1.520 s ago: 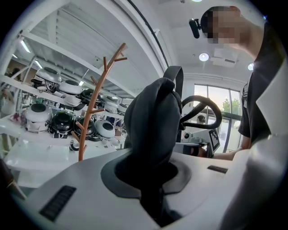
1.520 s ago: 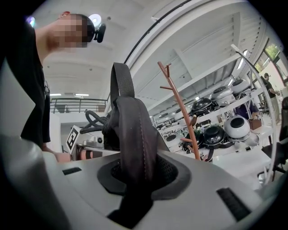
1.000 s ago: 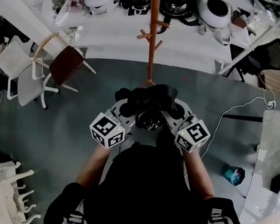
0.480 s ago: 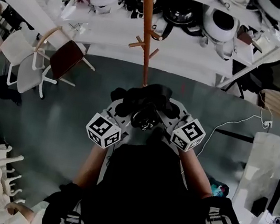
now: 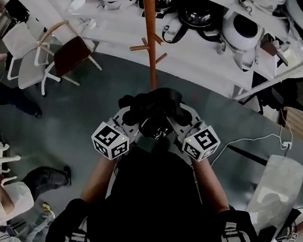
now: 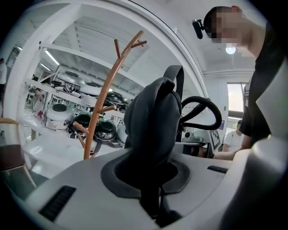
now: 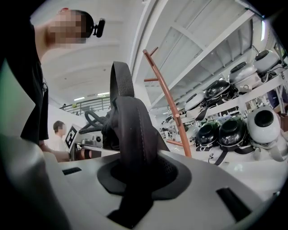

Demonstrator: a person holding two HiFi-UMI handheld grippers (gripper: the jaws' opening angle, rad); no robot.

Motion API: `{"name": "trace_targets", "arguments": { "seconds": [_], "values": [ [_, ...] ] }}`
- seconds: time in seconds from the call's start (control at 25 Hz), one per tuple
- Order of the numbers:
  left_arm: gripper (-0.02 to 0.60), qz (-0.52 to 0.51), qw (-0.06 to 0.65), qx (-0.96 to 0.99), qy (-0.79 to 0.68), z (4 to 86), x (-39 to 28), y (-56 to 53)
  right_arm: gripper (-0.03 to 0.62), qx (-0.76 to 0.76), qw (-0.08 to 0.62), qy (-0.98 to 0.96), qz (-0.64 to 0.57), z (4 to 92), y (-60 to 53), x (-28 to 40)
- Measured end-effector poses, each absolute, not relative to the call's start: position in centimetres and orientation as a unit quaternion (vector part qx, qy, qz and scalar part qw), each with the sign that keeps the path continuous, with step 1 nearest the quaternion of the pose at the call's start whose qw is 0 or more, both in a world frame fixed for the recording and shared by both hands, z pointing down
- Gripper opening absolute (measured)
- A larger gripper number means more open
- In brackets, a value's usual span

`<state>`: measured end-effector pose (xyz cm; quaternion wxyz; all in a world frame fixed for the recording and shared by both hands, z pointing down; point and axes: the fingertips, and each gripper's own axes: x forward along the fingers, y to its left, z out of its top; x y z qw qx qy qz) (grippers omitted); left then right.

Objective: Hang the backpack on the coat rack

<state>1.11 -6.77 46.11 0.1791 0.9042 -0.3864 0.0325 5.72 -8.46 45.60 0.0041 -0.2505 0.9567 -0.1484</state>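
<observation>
Out in front of the chest, the left forearm (image 5: 94, 178) and right forearm (image 5: 213, 186) reach forward side by side. The left gripper (image 5: 133, 118) and right gripper (image 5: 181, 121) angle in toward each other, noses about level, aimed at the rack (image 5: 149, 28).

Between them rides the backpack (image 5: 155, 108), up off the grey floor (image 5: 77, 119), one dark bunched bundle. From the head view its long side runs crosswise, gripper to gripper, and its far edge sits just short of the foot of the rack pole.

Over to the left gripper view: the left gripper (image 6: 150, 182) has its jaws nearly together, pinching a fold of the backpack (image 6: 153, 117). The fabric rises straight out of the gap, with a loop at the top and a curved strap off to the right. The rack (image 6: 104, 94) leans behind it, well apart.

Right gripper view now: the right gripper (image 7: 136, 182) is clamped on a broad band of the backpack (image 7: 130, 126), which also stands up out of the jaws. The rack (image 7: 169, 96) is beyond it to the right.

The count: two grippers, both loaded. One backpack, one rack. One brown-seated chair (image 5: 70, 55) off to the left. At least four helmets (image 5: 242, 30) sit on the white shelves (image 5: 201, 63) behind.
</observation>
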Motion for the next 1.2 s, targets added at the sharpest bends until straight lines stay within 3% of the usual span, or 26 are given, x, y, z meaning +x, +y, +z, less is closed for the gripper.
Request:
{"name": "trace_targets", "arguments": {
  "seconds": [1.2],
  "values": [
    [0.064,0.079,0.187,0.894,-0.4,49.2,0.6,-17.7,0.103,-0.251,-0.031,0.952,-0.175,48.8,-21.0,4.9]
  ]
}}
